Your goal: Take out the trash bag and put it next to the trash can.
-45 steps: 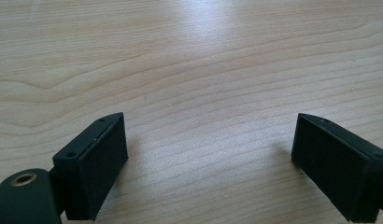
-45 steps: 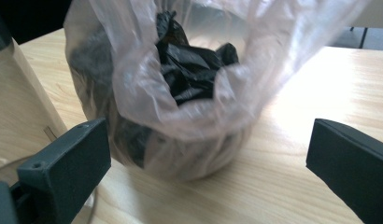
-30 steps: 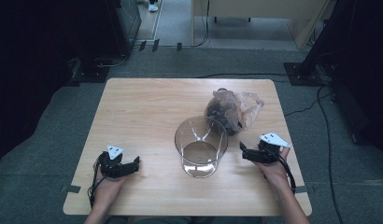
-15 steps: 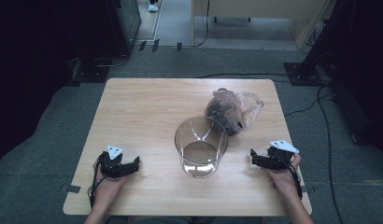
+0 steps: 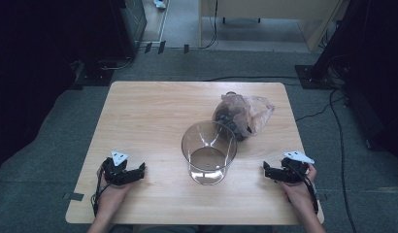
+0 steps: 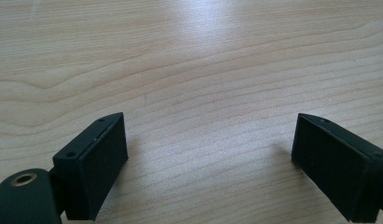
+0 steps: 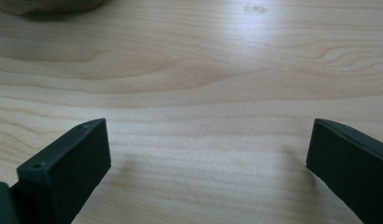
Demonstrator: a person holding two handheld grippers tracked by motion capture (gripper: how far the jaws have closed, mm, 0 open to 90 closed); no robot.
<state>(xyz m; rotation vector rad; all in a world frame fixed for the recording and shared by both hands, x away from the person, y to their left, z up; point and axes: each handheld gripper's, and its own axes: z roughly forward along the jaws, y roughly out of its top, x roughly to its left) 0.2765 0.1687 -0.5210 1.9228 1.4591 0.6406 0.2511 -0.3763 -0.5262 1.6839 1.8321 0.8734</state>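
A: Report the layout, largest item first.

B: The wooden desk (image 5: 153, 116) carries everything. Near its centre, slightly toward the person's edge, stands a clear glass jar (image 5: 208, 152), upright, mouth open upward. Directly behind it, to its right and touching or nearly touching its far wall, lies a crumpled transparent plastic bag (image 5: 243, 114) with dark contents that cannot be identified.

A: Pose of the left hand?

B: The left forearm enters from the bottom edge of the high view. The left gripper (image 5: 135, 171) rests low on the desk near the front left corner, its fingers pointing right toward the jar and well apart from it. In the left gripper view the two black fingers (image 6: 94, 163) stand wide apart with bare wood grain between them; nothing is held.

A: And the right hand?

B: Mirror arrangement. The right forearm enters at the bottom right, and the right gripper (image 5: 268, 171) sits low over the desk near the front right edge, pointing left toward the jar and clear of it. The grey plate on top faces upward. In the right gripper view its fingers (image 7: 68, 170) are spread wide over bare desk surface, gripping nothing.
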